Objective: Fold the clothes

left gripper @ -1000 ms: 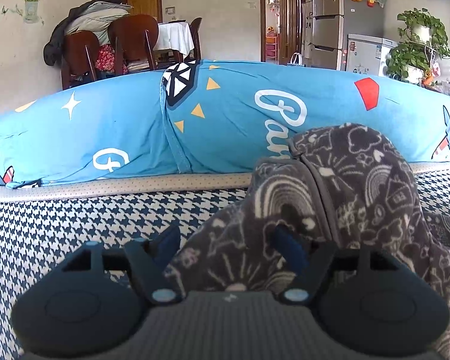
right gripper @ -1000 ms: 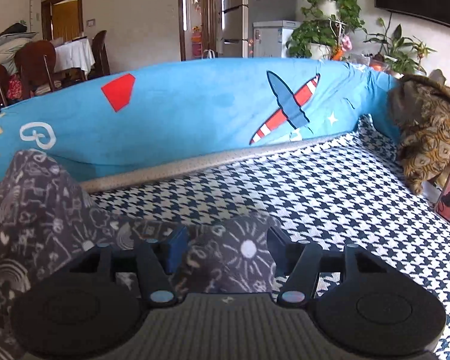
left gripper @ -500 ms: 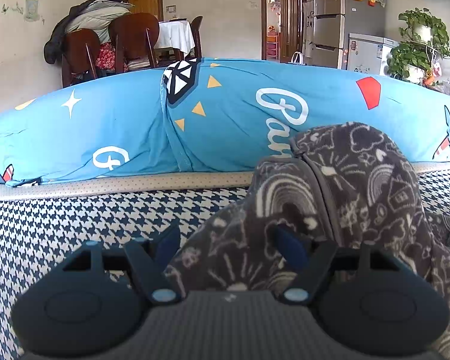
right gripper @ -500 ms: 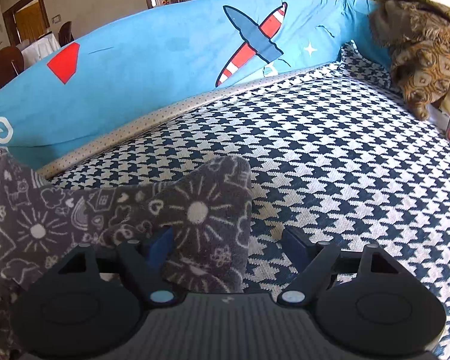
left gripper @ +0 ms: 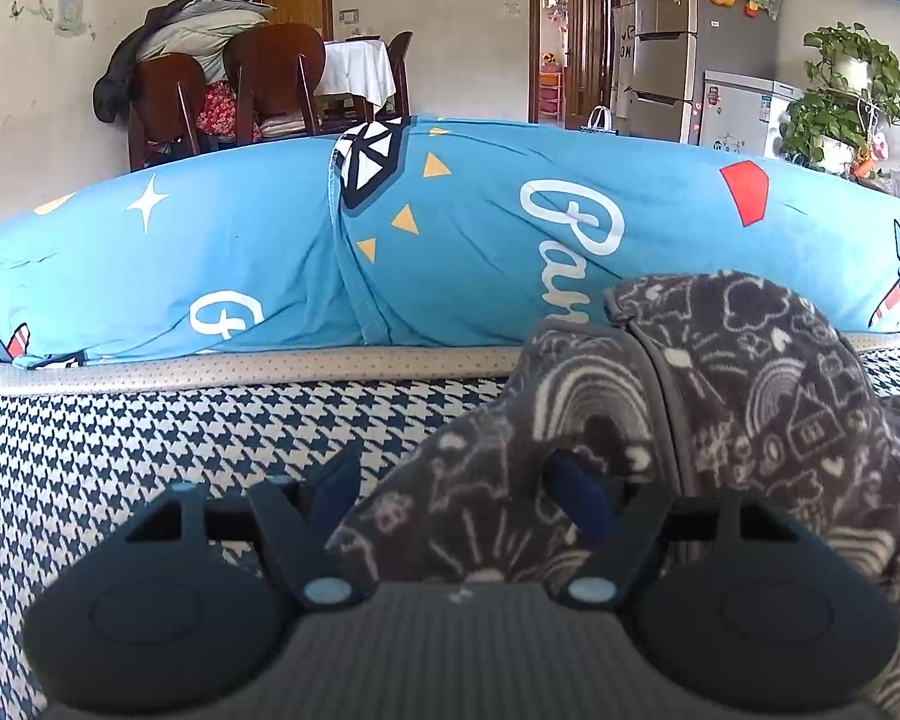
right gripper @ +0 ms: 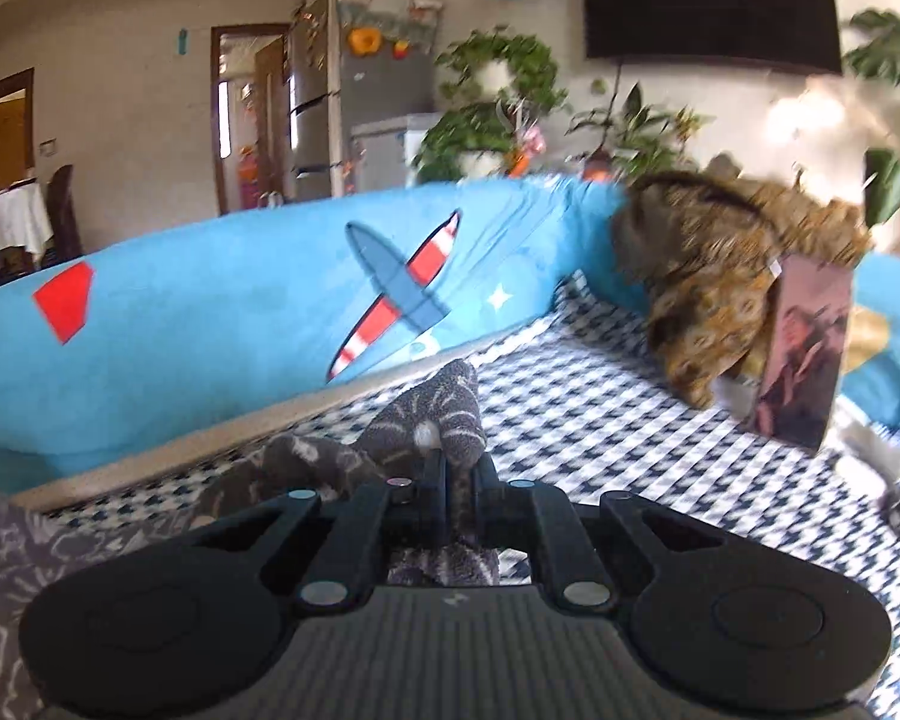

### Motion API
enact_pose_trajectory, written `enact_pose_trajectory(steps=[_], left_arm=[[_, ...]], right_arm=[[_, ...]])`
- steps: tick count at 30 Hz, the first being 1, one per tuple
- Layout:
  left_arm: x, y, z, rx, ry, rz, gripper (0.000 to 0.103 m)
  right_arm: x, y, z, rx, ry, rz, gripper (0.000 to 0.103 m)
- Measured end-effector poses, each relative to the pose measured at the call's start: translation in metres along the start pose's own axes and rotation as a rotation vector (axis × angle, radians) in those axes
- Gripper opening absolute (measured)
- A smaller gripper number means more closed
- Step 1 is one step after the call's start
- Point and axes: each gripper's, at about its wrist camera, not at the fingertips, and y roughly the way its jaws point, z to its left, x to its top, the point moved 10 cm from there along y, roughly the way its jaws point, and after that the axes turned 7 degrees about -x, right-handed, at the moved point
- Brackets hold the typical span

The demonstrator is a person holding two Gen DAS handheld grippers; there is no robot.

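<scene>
My right gripper [right gripper: 457, 474] pinches the doodle-print garment [right gripper: 438, 414] near the blue bolster [right gripper: 210, 312]; it trails leftward to my left gripper [left gripper: 456, 480], jaws apart around it.

A houndstooth-covered bed [left gripper: 120, 450] carries a dark doodle-print garment [left gripper: 720, 420], a long blue bolster [left gripper: 450, 252] along its far edge, and a brown patterned cloth [right gripper: 720, 300] at the corner.

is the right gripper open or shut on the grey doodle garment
Shut on it: the right gripper has both fingers pressed together with a bunched corner of the grey doodle garment pinched between them.
</scene>
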Motion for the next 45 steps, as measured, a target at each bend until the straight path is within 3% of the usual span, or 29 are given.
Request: enact_pose_trajectory(steps=[4, 6, 8, 11, 17, 25, 31, 39, 45], left_arm=[[0.002, -0.005, 0.000, 0.000, 0.001, -0.010, 0.075], [0.003, -0.008, 0.001, -0.003, -0.005, -0.015, 0.075], [0.004, -0.013, 0.003, -0.007, -0.017, -0.020, 0.075], [0.004, -0.022, 0.005, -0.014, -0.021, -0.027, 0.077], [-0.006, -0.041, 0.008, -0.007, 0.016, -0.034, 0.080], [-0.034, -0.062, 0.017, -0.037, 0.008, 0.014, 0.082], [-0.052, -0.073, 0.031, -0.015, 0.008, 0.037, 0.083], [-0.079, -0.081, 0.048, 0.008, -0.003, 0.079, 0.083], [-0.096, -0.082, 0.051, -0.004, -0.010, 0.110, 0.084]], right_arm=[[-0.007, 0.009, 0.001, -0.006, -0.012, 0.072, 0.016], [-0.007, 0.007, 0.000, -0.018, 0.006, 0.080, 0.036], [-0.002, -0.002, 0.003, 0.014, 0.021, 0.068, 0.041], [0.003, -0.019, 0.009, 0.083, 0.044, 0.059, 0.042], [-0.014, -0.059, 0.045, 0.293, 0.000, 0.130, 0.043], [-0.051, -0.119, 0.077, 0.523, -0.068, 0.209, 0.056], [-0.087, -0.163, 0.086, 0.682, -0.098, 0.290, 0.068], [-0.131, -0.204, 0.100, 0.800, -0.229, 0.341, 0.075], [-0.146, -0.216, 0.111, 0.832, -0.292, 0.338, 0.078]])
